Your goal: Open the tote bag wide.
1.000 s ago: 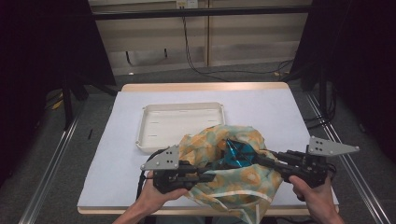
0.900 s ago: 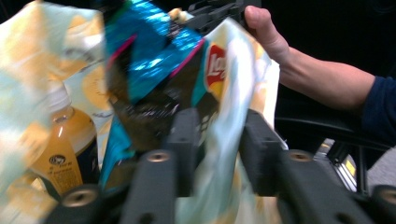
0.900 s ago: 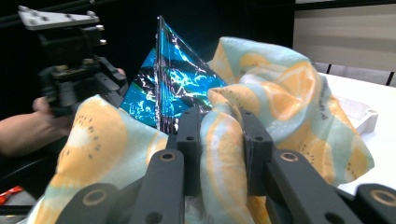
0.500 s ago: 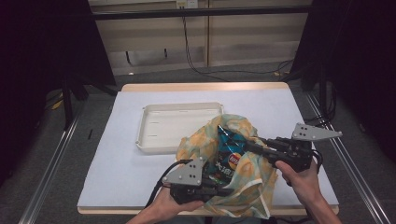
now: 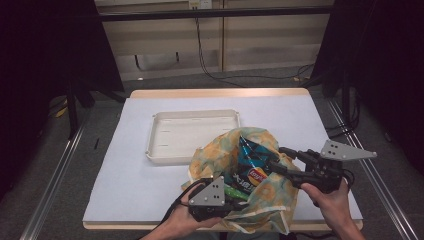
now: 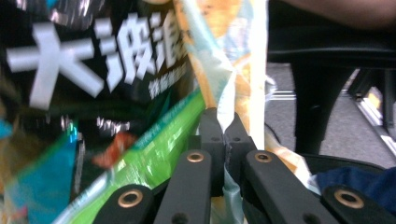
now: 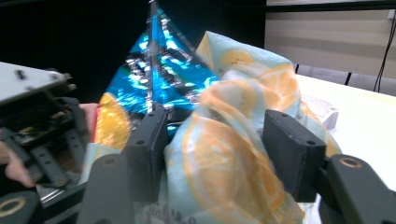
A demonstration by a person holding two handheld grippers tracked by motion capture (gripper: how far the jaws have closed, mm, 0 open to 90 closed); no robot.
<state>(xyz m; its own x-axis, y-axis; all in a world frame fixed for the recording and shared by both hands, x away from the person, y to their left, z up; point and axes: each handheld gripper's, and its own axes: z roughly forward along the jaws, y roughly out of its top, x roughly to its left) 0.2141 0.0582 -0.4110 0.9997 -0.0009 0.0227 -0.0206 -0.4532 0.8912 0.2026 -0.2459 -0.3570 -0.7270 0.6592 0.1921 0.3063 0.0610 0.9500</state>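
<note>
2 grippers are seen at the near edge of the white table (image 5: 125, 165) in the high view. An orange-print bag (image 5: 220, 155) lies there, and a blue chip packet (image 5: 250, 165) is tucked inside its open mouth. A white tray (image 5: 165, 150) sits just behind the bag, and nothing can be seen in it. The left gripper (image 5: 235, 197) is held at the bag's near side, and the right gripper (image 5: 280, 160) is held at the bag's right side.

From the left gripper view, the jaws are pressed together on a thin edge of the orange-print bag (image 6: 233, 70). The chip packet (image 6: 84, 93) is seen beside it, dark with big white letters and a green strip.

From the right gripper view, the jaws are parted, with a soft fold of the orange-print bag (image 7: 233, 154) between them. These jaws have just been opening. The shiny chip packet (image 7: 159, 70) is seen sticking up behind the fold.

Compared with 1 second before, the left gripper has been brought lower and nearer, and more of the chip packet has been uncovered.
</note>
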